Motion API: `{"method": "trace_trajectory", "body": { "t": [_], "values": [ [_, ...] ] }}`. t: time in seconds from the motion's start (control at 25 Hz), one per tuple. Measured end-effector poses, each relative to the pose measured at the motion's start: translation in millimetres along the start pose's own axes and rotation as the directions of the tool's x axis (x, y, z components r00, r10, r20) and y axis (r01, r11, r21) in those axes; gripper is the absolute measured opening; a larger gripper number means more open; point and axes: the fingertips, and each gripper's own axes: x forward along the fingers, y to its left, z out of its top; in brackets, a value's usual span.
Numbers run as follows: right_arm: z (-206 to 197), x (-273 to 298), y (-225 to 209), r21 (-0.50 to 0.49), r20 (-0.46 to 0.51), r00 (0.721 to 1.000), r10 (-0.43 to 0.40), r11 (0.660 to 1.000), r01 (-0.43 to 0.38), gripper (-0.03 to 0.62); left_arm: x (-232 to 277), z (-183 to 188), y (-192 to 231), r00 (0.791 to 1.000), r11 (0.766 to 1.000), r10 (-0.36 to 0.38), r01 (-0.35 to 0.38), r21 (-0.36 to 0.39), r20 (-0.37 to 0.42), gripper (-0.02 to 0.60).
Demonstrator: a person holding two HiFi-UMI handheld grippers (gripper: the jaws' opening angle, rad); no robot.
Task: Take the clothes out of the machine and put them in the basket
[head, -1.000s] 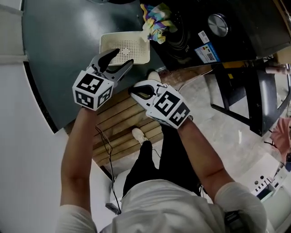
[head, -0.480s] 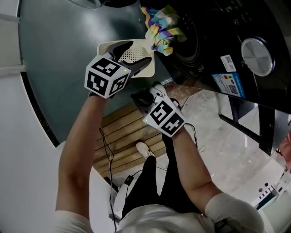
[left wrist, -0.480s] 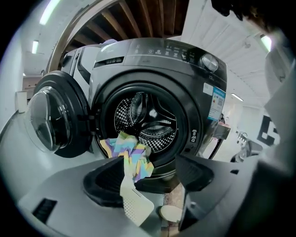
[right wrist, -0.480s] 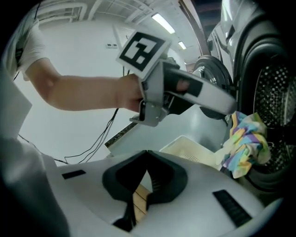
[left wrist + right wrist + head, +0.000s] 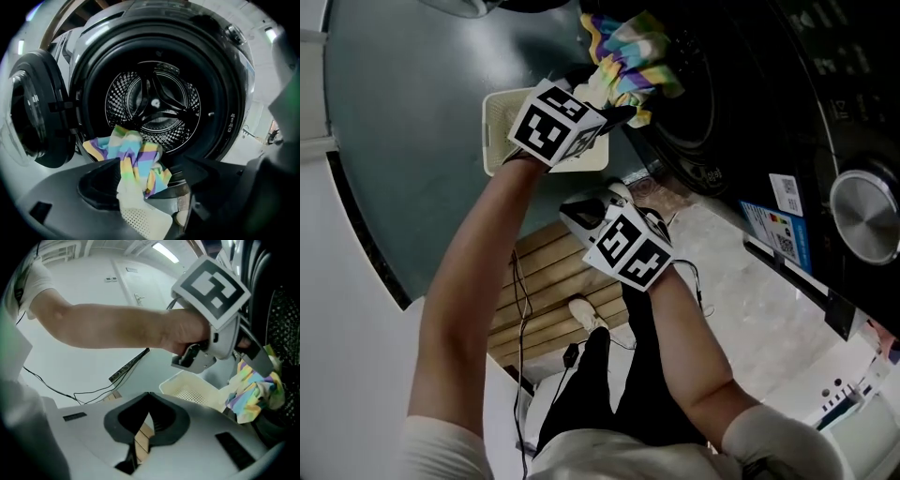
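Observation:
A striped pastel cloth (image 5: pixel 628 61) hangs out of the mouth of the dark front-loading machine (image 5: pixel 722 112). My left gripper (image 5: pixel 605 112) is right at the cloth. Its jaws have just been opening and stand wide. In the left gripper view the cloth (image 5: pixel 136 157) lies between the left gripper's (image 5: pixel 152 164) jaws, and the pads do not press on it. The cream perforated basket (image 5: pixel 499 131) sits on the floor just below the opening. My right gripper (image 5: pixel 579 211) hangs lower, beside the basket, shut and empty, with its tips meeting (image 5: pixel 149 394).
The machine's round door (image 5: pixel 28 117) stands open at the left of the steel drum (image 5: pixel 154 101). A wooden slatted pallet (image 5: pixel 544 281) and black cables (image 5: pixel 517 309) lie on the floor by the person's feet. A grey mat (image 5: pixel 412 141) lies under the basket.
My left gripper has travelled from over the basket to the cloth at the machine's mouth, and its jaws have spread. The right gripper has dropped a little, still shut.

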Motion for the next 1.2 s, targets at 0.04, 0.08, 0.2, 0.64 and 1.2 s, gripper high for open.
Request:
{"method": "trace_trajectory", "body": {
  "t": [0.04,0.08,0.2,0.64,1.2],
  "values": [
    [-0.2,1.1,-1.7,0.005,-0.002,1.0,0.009,1.0,-0.009,0.005,9.5,-1.2,1.7,1.0,1.0,0.0,0.0,0.013,-0.013,0.397],
    [-0.4,1.7,-3.3,0.006,-0.005,1.0,0.015,1.0,-0.015,0.005,18.9,-2.7,3.0,1.0,1.0,0.001,0.0,0.026,-0.027,0.399],
    [-4.7,1.5,-12.1,-0.002,-0.025,1.0,0.018,1.0,-0.018,0.005,43.3,-6.0,7.4,0.998,0.998,0.014,-0.011,0.055,-0.057,0.414],
    [-7.1,-7.5,-35.9,-0.005,-0.045,0.999,0.007,1.0,-0.007,0.005,111.1,-19.8,32.2,0.982,0.992,0.074,-0.055,0.115,-0.173,0.453],
    [-4.4,-5.7,-38.0,-0.006,-0.055,0.998,-0.007,1.0,0.007,0.005,110.5,-35.7,39.1,0.978,0.998,0.069,-0.067,0.017,-0.195,0.141]
  ]
}}
